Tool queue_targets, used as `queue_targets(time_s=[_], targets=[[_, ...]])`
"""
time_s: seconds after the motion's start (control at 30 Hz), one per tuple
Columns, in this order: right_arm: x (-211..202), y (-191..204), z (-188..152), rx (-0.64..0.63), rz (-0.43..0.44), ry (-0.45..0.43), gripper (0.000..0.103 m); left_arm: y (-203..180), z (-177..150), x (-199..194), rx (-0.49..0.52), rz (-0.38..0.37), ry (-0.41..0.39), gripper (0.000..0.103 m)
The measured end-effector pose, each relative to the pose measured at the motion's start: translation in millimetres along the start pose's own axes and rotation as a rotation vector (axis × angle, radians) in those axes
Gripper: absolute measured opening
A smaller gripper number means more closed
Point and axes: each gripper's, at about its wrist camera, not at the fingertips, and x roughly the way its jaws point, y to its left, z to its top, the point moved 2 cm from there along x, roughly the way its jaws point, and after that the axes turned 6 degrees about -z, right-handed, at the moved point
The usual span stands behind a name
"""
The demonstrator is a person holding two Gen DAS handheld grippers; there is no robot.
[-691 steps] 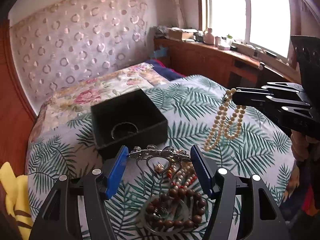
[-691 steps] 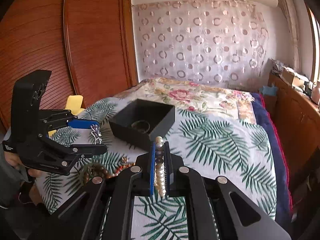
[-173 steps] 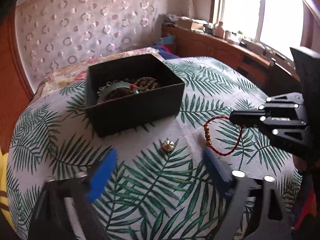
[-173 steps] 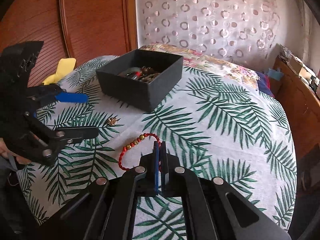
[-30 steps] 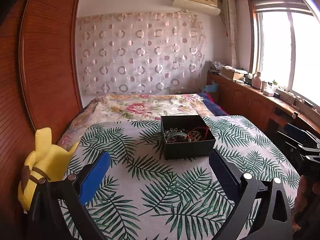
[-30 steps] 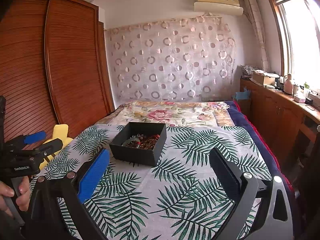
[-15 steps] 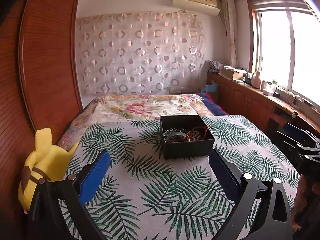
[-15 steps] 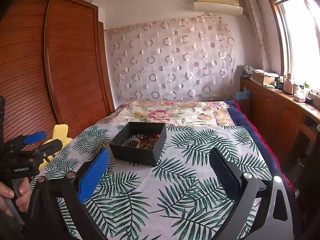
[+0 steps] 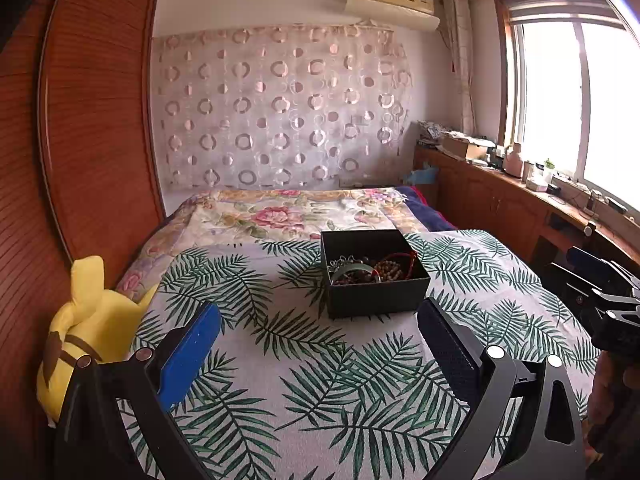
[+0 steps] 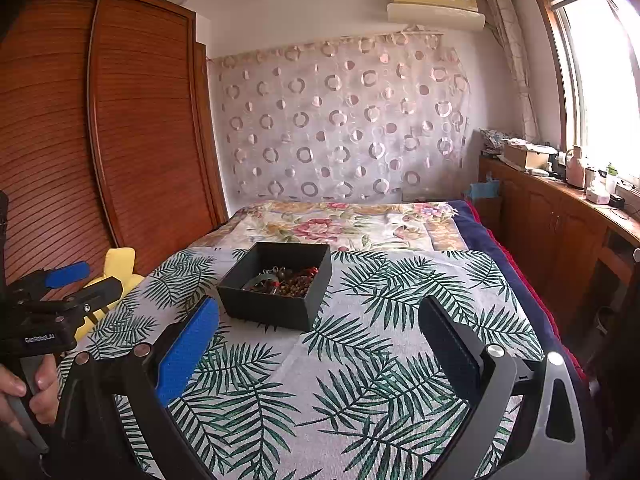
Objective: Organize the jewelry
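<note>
A black open box (image 9: 376, 292) stands on the palm-leaf cloth (image 9: 304, 364), holding a heap of jewelry (image 9: 372, 268): brown beads, a red cord, silver pieces. From the right wrist, the same box (image 10: 276, 304) and its jewelry (image 10: 286, 278) show ahead. My left gripper (image 9: 318, 338) is open and empty, held well back from the box. My right gripper (image 10: 318, 334) is also open and empty, equally far back. Each gripper appears at the edge of the other's view: the right gripper (image 9: 600, 280) and the left gripper (image 10: 64, 284).
A yellow plush toy (image 9: 88, 332) lies at the cloth's left edge by the wooden wardrobe (image 10: 100, 140). A floral bedspread (image 9: 288, 212) stretches behind the box. A wooden counter (image 9: 520, 188) with clutter runs under the window at right. A hand (image 10: 28, 392) holds the left gripper's handle.
Nothing has visibly moved over the last second. Compared with several seconds ago, both grippers are pulled far back and open, and the red beaded cord and small ornament are off the cloth.
</note>
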Motion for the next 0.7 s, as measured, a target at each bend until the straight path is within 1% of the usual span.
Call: queue_targets(time_s=[0.7], targets=[[-0.8, -0.6, -0.2, 0.001, -0.001, 0.000, 0.101, 2.4, 0.8, -3.8, -0.001, 0.002, -0.007, 0.095]])
